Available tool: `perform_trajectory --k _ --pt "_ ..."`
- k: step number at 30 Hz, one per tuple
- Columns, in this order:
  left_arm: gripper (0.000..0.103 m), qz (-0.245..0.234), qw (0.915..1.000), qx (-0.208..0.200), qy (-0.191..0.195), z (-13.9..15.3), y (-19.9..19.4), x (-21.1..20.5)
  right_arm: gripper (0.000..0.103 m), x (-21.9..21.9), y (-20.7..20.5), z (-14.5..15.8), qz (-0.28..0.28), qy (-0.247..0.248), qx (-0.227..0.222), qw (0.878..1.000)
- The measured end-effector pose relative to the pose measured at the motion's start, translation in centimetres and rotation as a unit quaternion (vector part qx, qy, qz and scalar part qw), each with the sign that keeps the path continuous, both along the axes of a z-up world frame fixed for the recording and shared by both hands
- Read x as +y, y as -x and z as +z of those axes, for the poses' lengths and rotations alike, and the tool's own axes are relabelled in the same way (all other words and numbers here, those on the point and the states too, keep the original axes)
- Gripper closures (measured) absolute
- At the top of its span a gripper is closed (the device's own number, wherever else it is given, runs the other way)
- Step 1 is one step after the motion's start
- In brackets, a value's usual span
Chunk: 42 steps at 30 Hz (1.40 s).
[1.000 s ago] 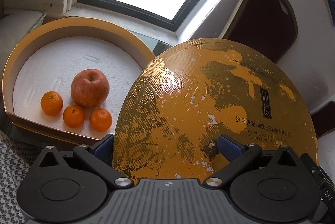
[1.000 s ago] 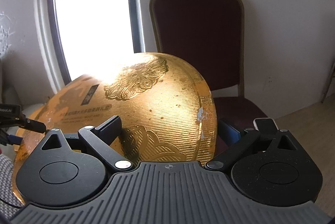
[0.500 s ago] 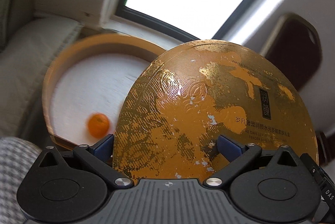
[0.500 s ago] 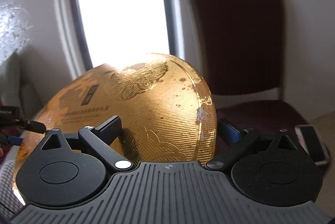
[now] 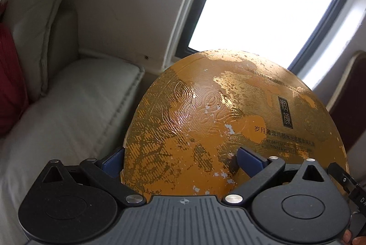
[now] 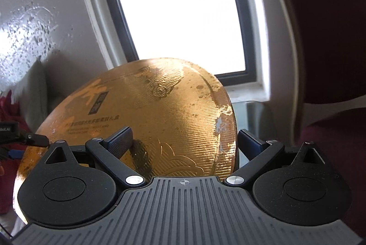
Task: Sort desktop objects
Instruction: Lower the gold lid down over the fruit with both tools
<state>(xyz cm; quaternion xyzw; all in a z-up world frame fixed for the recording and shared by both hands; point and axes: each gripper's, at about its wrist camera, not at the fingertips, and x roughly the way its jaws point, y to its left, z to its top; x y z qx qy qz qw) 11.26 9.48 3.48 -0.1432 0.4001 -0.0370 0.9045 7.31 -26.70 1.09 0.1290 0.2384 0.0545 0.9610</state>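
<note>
I held the round gold lid (image 5: 228,121) up in the air between both tools: my left hand-held gripper (image 5: 180,159) clamped its rim at about 7 o'clock, my right hand-held gripper (image 6: 185,142) pinched the edge at 4 o'clock. Beyond it a bright window (image 6: 180,9) stood at 12 o'clock, a pale sofa (image 5: 68,107) at 9, a dark red chair (image 6: 327,39) at 3.

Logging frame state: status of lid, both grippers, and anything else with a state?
gold round lid: lifted, tilted, held at two edges
left gripper: shut on lid edge
right gripper: shut on lid's opposite edge
sofa: unoccupied
chair: seat unoccupied
</note>
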Motion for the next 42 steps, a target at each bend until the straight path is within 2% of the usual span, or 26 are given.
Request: perform_trajectory --k 6,14,26,32,42 --pt "0.003 -0.003 1.0000 0.008 -0.003 -0.9 -2.5 1.1 0.005 1.0 -2.9 -1.0 -0.002 -0.004 0.013 1.000" --pt "0.002 -0.035 0.9992 0.011 -0.015 -1.9 -5.1 0.9 0.005 2.0 -3.2 -3.1 -0.043 -0.017 0.031 0.998" --pt "0.002 -0.037 0.9991 0.020 -0.009 -4.5 -5.6 1.8 0.005 3.2 -2.7 -5.3 -0.064 -0.021 0.042 0.997" --pt "0.002 -0.035 0.9989 0.026 -0.017 -4.7 -5.9 1.6 0.005 3.1 -3.1 -6.8 -0.062 -0.025 0.051 0.996" --pt "0.002 -0.037 0.9984 0.029 -0.030 -5.3 -6.9 1.0 0.005 3.0 -3.1 -7.1 -0.064 -0.032 0.069 0.995"
